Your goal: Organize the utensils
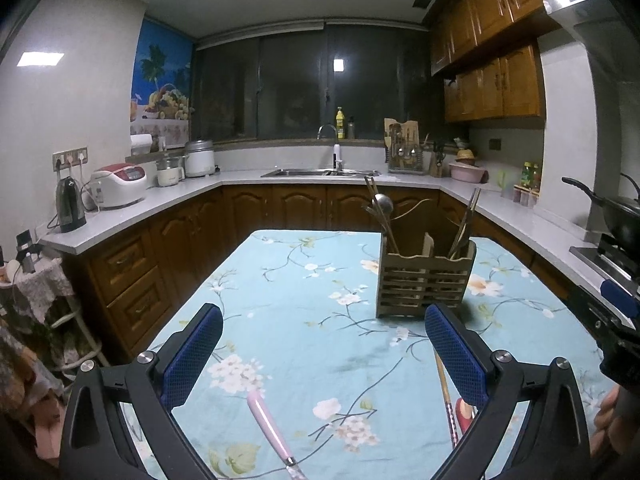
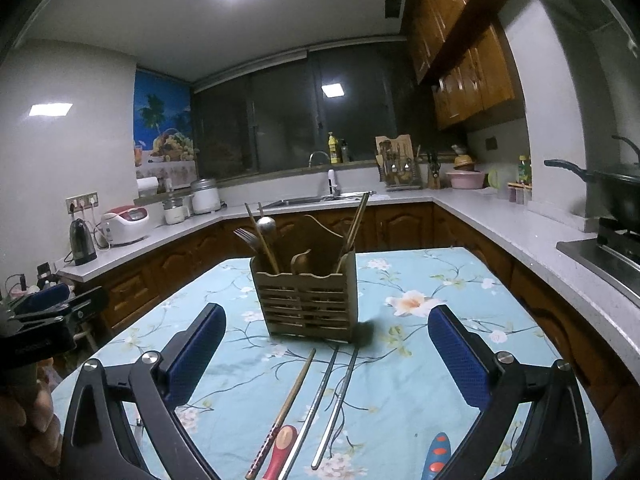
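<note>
A slatted wooden utensil holder [image 1: 424, 280] [image 2: 308, 300] stands on the floral blue tablecloth [image 1: 304, 288] [image 2: 412, 344], holding chopsticks, a fork and a spoon. My left gripper [image 1: 324, 340] is open and empty above a pink-handled utensil [image 1: 268, 428]. A wooden chopstick [image 1: 446, 396] and a red handle [image 1: 464, 412] lie by its right finger. My right gripper [image 2: 326, 340] is open and empty over a wooden chopstick [image 2: 286, 404], two metal chopsticks [image 2: 332, 404], a red-handled utensil [image 2: 282, 448] and a blue-handled utensil [image 2: 438, 454].
A white countertop [image 1: 160, 204] runs around the room with a kettle [image 1: 70, 204], rice cookers, a sink [image 1: 320, 172] and a stove with a wok [image 1: 620, 216]. Wooden cabinets sit below. A stool with cloth [image 1: 44, 292] stands left of the table.
</note>
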`<state>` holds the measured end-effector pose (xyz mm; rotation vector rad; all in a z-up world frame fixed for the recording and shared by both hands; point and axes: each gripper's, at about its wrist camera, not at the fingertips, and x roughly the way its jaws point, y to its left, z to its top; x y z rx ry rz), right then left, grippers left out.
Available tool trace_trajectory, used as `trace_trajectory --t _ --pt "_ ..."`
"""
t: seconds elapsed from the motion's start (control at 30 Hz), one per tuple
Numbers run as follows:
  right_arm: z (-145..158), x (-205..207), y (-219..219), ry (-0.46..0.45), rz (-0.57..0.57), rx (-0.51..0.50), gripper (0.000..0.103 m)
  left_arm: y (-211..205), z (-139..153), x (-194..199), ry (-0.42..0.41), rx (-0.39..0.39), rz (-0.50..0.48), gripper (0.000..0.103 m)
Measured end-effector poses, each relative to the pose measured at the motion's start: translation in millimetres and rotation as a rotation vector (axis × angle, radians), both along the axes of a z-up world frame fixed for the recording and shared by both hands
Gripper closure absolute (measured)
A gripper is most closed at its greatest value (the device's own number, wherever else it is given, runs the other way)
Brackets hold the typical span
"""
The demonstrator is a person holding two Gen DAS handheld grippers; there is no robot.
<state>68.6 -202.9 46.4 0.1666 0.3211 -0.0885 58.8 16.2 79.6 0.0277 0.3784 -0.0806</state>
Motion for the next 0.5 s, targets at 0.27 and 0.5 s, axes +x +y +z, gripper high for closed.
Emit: trace_trajectory --t 0.27,0.5 --pt "0.7 -0.1 -2.6 -0.001 -0.009 0.007 0.001 -0.4 2.6 -1.3 0.002 0.001 -0.001 0.001" --pt "0.2 -0.2 -3.9 0.006 -0.011 0.007 0.001 -1.8 1.2 -0.3 0.004 -0.003 -0.004 0.001"
